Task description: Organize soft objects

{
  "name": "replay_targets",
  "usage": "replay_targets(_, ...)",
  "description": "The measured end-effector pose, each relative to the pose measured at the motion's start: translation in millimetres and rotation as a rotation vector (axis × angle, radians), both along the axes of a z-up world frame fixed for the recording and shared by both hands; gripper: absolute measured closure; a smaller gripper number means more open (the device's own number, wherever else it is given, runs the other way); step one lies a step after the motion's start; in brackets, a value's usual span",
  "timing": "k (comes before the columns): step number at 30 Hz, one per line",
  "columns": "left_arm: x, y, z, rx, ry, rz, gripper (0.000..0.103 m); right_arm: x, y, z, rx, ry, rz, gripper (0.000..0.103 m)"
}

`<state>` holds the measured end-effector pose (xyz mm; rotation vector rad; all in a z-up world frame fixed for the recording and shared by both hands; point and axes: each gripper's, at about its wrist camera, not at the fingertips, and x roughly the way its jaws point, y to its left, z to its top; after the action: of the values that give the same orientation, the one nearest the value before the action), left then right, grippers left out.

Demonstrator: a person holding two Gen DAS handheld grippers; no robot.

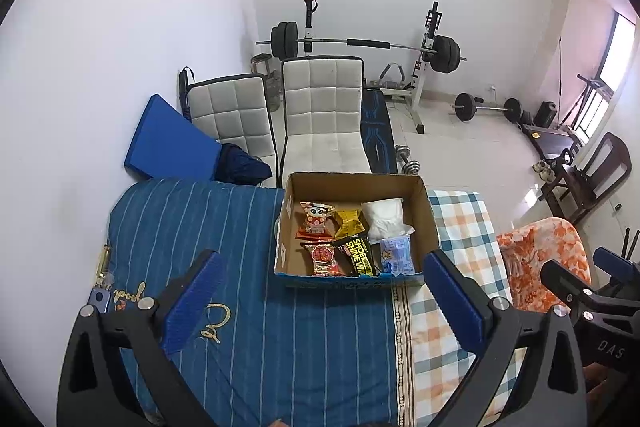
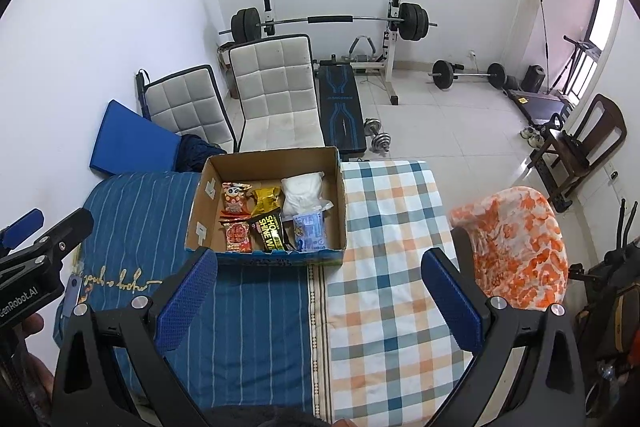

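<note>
Both tongs hung above the bed, spread wide and empty: the left tongs (image 1: 320,291) over the blue striped cover (image 1: 192,227), the right tongs (image 2: 320,287) near the seam with the checked cover (image 2: 384,227). Ahead of them sat the cardboard box (image 2: 342,187), straddling both covers. Inside lay snack packets (image 2: 237,203), a black packet (image 2: 270,233), a white pouch (image 2: 302,193) and what seemed a pale blue packet (image 2: 309,233). An orange floral cloth (image 2: 516,247) draped a chair just beside the bed.
</note>
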<state>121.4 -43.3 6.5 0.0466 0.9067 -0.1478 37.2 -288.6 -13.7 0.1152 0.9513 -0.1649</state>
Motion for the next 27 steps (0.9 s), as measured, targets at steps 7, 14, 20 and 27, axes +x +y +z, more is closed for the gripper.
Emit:
replay_targets(7, -6, -8, -2, 0.015, 0.002, -0.002, 0.0, -4, 0, 2, -0.002, -0.012, -0.002, 0.0)
replay_targets(14, -7, -5, -5, 0.033, 0.005, 0.021, 0.0, -6, 2, 4, -0.008, -0.02, -0.006, 0.0)
replay_targets(20, -9, -2, -6, 0.037, 0.008, 0.026, 0.0, -5, 5, 8, -0.023, -0.024, -0.008, 0.0)
replay_targets(27, -11, -2, -6, 0.037, 0.007, 0.026, 0.0, -5, 6, 9, -0.029, -0.028, -0.009, 0.0)
